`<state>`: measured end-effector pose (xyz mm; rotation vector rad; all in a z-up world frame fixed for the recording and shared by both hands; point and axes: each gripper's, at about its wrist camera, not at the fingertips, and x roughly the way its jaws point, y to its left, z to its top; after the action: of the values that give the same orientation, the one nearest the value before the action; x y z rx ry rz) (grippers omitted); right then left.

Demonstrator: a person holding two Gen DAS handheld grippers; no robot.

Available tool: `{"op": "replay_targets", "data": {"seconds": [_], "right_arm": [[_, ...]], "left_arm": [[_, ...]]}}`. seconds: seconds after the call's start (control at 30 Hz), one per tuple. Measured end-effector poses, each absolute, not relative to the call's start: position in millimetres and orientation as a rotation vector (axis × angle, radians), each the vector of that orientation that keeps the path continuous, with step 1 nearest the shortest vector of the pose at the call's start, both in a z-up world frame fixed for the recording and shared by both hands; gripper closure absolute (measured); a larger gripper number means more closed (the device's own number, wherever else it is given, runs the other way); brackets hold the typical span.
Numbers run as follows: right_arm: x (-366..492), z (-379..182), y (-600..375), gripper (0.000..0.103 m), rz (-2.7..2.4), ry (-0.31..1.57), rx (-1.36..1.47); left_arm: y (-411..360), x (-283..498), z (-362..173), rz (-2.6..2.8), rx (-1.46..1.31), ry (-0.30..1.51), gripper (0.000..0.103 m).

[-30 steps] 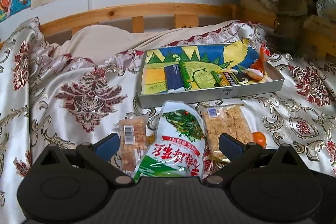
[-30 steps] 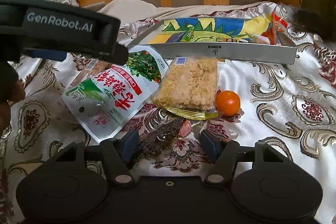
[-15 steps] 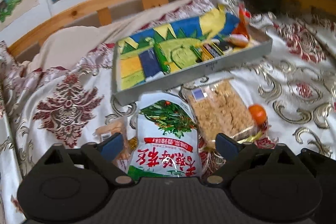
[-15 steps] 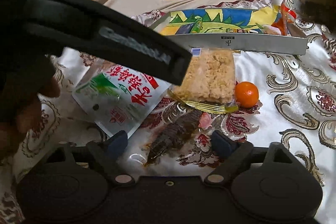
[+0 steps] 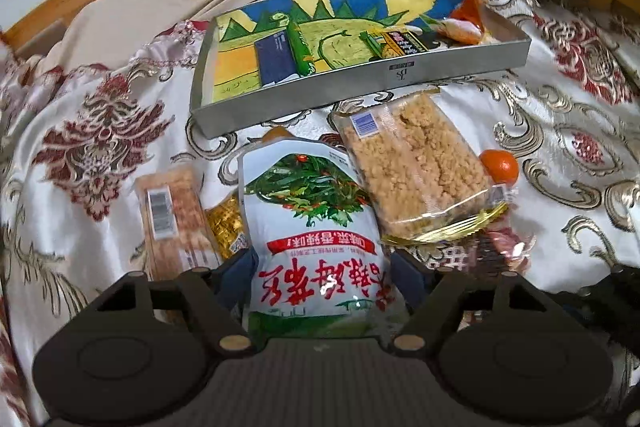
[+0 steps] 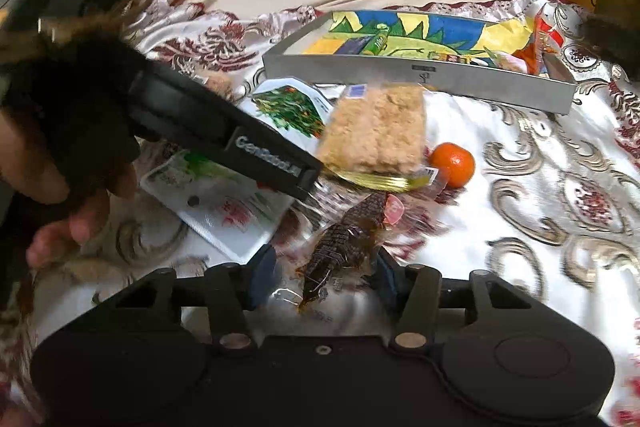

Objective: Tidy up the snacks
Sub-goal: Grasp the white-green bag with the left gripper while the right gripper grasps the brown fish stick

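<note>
Bed (image 5: 560,99) under a white, red and gold patterned cover carried everything. Grey tray (image 5: 360,83) sat toward the headboard, colourful drawing lining it, a few small packets already inside. Just in front of it, a loose cluster of snacks: white pickle pouch (image 5: 316,227) with red lettering, clear bag of crumbly rice cakes (image 5: 416,167) touching its right side, long biscuit pack (image 5: 172,219) and a small gold packet (image 5: 226,227) to its left, orange (image 5: 498,167) beside the rice cakes.

Left gripper (image 5: 320,279) pitched steeply down over the pouch's near end. Jaws had just been closing, one on each side of the pouch, at or very near its edges; couldn't tell if they pressed it.

Right gripper (image 6: 320,277) angled down at a dark dried-meat packet (image 6: 340,247) lying near the orange. Jaws had just been closing, packet between them, no firm pinch visible; frame blurred.

Right wrist view also showed the person's left hand (image 6: 60,167), part-gloved, wrapped round the left gripper's handle.
</note>
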<state>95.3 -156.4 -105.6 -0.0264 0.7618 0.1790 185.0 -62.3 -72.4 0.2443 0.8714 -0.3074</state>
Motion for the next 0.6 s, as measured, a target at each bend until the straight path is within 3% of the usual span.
{"op": "replay_targets", "data": {"seconds": [0.3, 0.6], "right_arm": [[76.3, -87.7, -178.5, 0.047, 0.335, 0.764, -0.276], [95.8, -99.1, -189.3, 0.033, 0.29, 0.811, -0.066]], "left_arm": [[-51.3, 158.0, -70.7, -0.325, 0.1, 0.954, 0.032], [-51.1, 158.9, -76.6, -0.31, 0.073, 0.961, 0.026]]}}
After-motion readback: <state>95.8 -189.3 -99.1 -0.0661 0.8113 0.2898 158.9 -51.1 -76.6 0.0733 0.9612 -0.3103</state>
